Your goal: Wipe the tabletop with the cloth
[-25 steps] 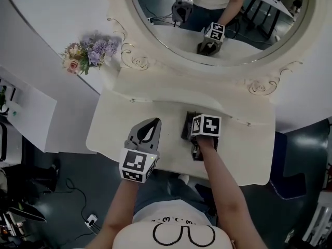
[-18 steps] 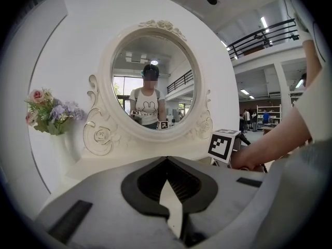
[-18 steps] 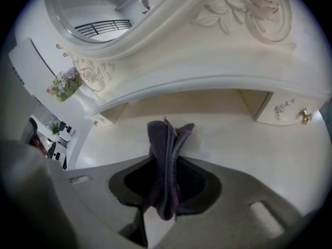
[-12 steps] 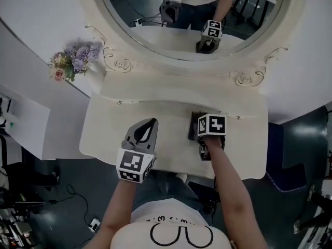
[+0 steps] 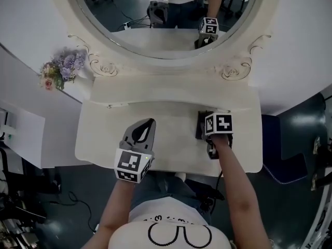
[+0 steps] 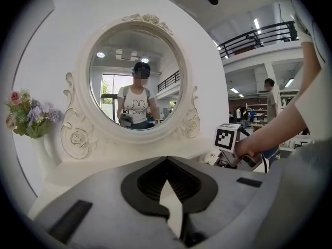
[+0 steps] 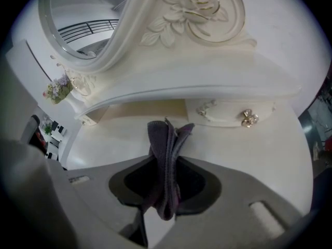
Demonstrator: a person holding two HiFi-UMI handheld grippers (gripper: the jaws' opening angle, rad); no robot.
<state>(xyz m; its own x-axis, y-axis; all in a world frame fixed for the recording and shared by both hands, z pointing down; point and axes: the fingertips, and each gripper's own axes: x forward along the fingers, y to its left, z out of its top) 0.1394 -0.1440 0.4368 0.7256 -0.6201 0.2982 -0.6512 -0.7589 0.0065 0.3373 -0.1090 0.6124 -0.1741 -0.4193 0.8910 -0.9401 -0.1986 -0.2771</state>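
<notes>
Right gripper (image 7: 167, 162): clenched on dark grey cloth (image 7: 165, 139), at tabletop's (image 5: 171, 119) right side.
Left gripper (image 6: 166, 162): jaws together, empty.

Left gripper (image 6: 166, 162): grey plastic jaws, tips together, nothing between. Beyond, an oval mirror in a carved cream frame (image 6: 136, 104) stands at the surface's back edge. Pastel flower bunch (image 6: 28, 115) at back-left. Right: hand (image 6: 250, 148) under checkered marker cube (image 6: 226, 137), probably the other gripper's.
</notes>
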